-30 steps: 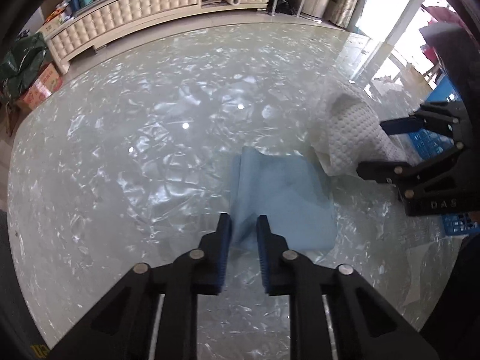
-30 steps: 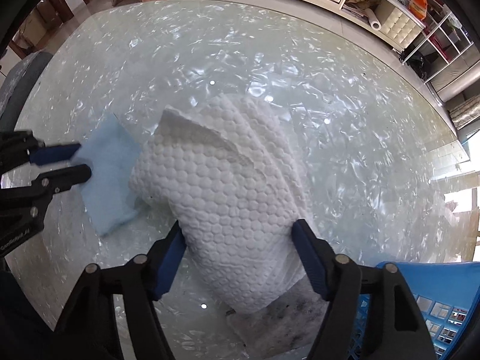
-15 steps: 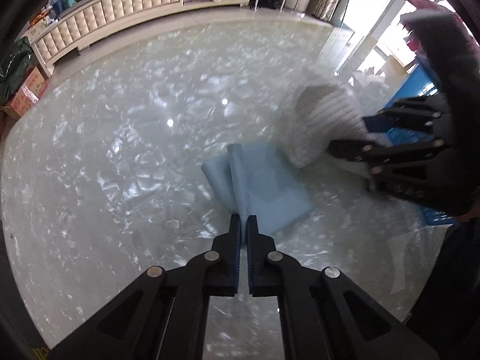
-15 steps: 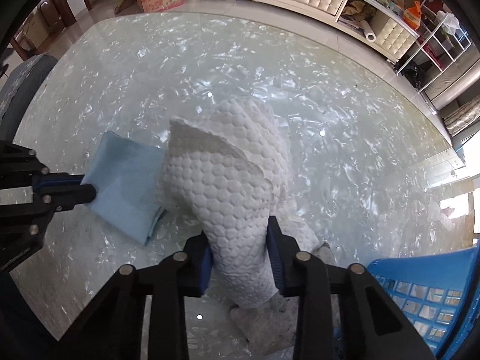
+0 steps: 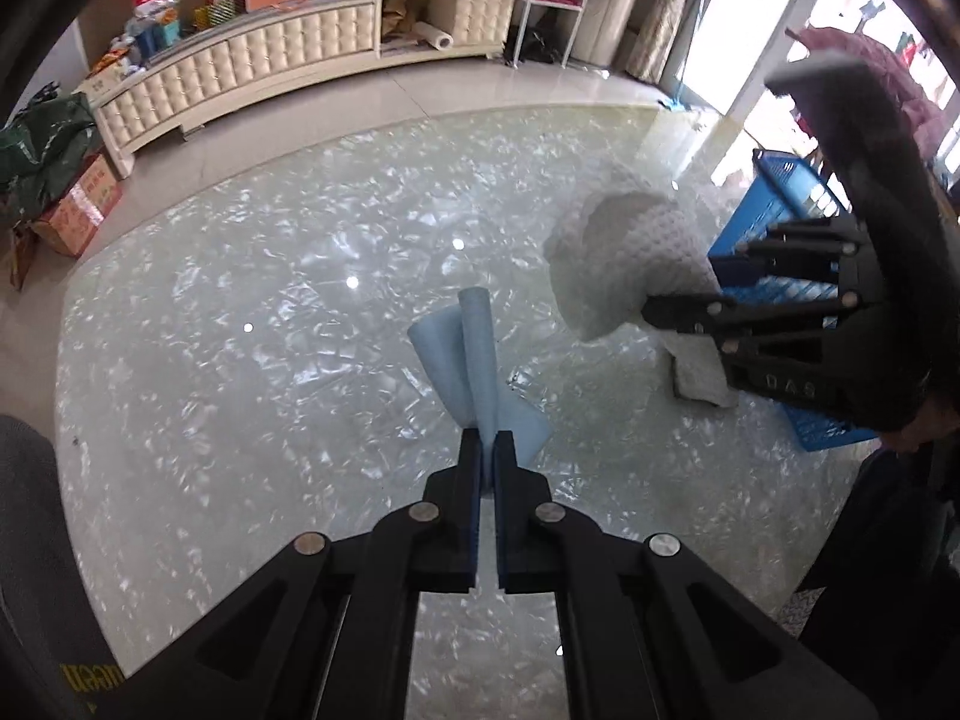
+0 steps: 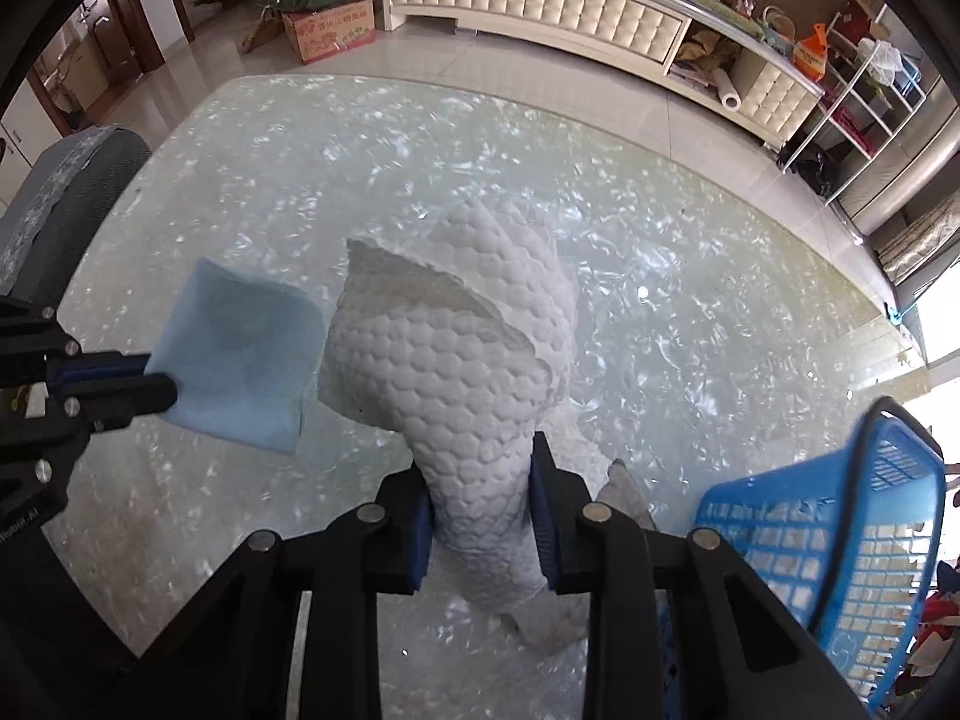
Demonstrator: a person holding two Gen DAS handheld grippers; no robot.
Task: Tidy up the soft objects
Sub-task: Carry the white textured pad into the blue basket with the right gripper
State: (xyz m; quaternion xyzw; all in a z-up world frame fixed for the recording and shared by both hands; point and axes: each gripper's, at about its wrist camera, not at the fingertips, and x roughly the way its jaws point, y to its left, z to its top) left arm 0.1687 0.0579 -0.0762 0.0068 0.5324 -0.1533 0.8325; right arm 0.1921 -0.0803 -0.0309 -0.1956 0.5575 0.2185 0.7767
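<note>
Glossy pearly table (image 5: 240,360) (tiled floor, cream sideboard (image 5: 252,78)), hand-held grippers clenching cloths

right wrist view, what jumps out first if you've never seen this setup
The bumpy white towel, bunched and clamped in the right gripper at centre frame. Beside it on the left, a pale blue cloth pinched by the left gripper; a blue basket sits at lower right.

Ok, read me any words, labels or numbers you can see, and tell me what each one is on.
"DAS": raised letters on the right gripper body, seen from the left wrist view.
Red print on the cardboard box: too blurred to read.
Yellow letters on the dark edge at lower left: cut off, unreadable.
White print on the left gripper body: too small.
</note>
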